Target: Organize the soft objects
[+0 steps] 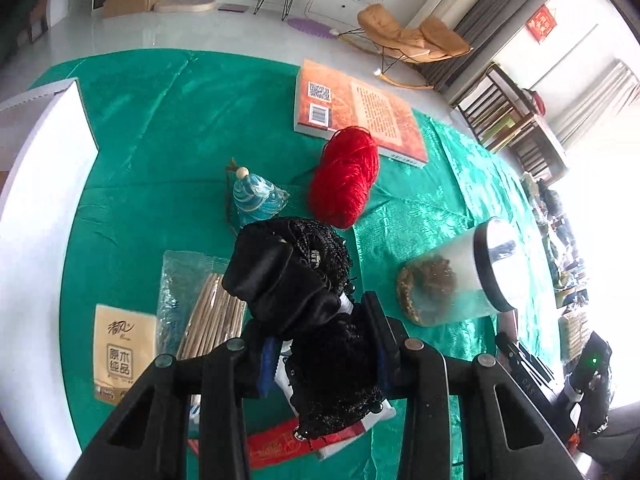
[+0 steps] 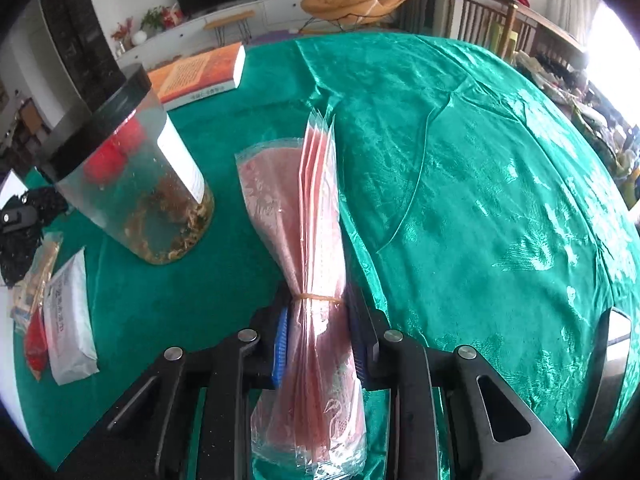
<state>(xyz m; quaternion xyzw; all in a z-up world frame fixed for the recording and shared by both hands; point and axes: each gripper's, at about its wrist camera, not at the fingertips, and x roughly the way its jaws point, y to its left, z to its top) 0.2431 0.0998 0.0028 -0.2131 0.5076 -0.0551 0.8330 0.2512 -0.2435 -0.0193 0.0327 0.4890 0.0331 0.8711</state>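
Note:
My left gripper [image 1: 320,344] is shut on a black mesh and satin bundle [image 1: 292,276], held above the green tablecloth [image 1: 160,128]. A red yarn skein [image 1: 346,178] and a small blue cone-shaped sachet [image 1: 256,198] lie just beyond it. My right gripper [image 2: 320,344] is shut on a clear bag of pink sheets [image 2: 296,216] tied with a rubber band, lifted over the green tablecloth [image 2: 480,160]. The black bundle also shows at the left edge of the right wrist view [image 2: 24,220].
A clear jar with a black lid [image 1: 460,276] lies on its side; it also shows in the right wrist view [image 2: 132,176]. An orange book [image 1: 360,108], a chopstick pack [image 1: 204,304], a tissue pack [image 1: 124,352] and a white box [image 1: 36,184] sit around. A white packet [image 2: 68,320] lies left.

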